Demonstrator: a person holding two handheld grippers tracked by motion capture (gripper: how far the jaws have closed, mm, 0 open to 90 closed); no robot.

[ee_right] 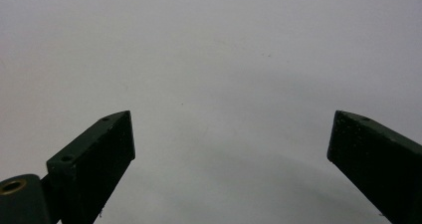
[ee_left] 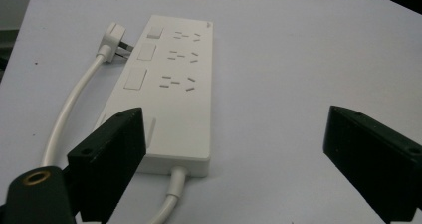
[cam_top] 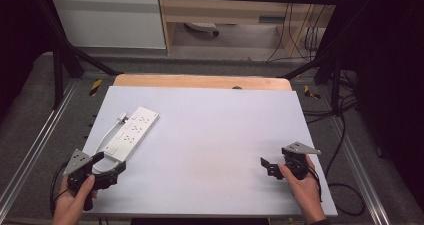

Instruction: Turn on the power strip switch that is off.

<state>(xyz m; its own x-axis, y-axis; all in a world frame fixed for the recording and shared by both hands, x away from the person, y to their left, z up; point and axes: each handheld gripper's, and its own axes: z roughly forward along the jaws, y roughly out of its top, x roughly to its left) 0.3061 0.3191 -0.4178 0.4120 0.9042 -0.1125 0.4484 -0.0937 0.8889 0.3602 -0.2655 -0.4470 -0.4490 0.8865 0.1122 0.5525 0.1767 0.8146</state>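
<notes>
Power strip (cam_top: 133,133) lying on tabletop (cam_top: 215,135) left side, long axis running away from left tool (ee_left: 234,149), near end just ahead of its spread, empty jaws; right tool (cam_top: 270,166) also spread, well apart.

Lab workspace: black metal frame (cam_top: 60,60) around pale-topped table (cam_top: 215,135), loose floor cables (cam_top: 345,135), wooden bench (cam_top: 225,10) beyond.
</notes>
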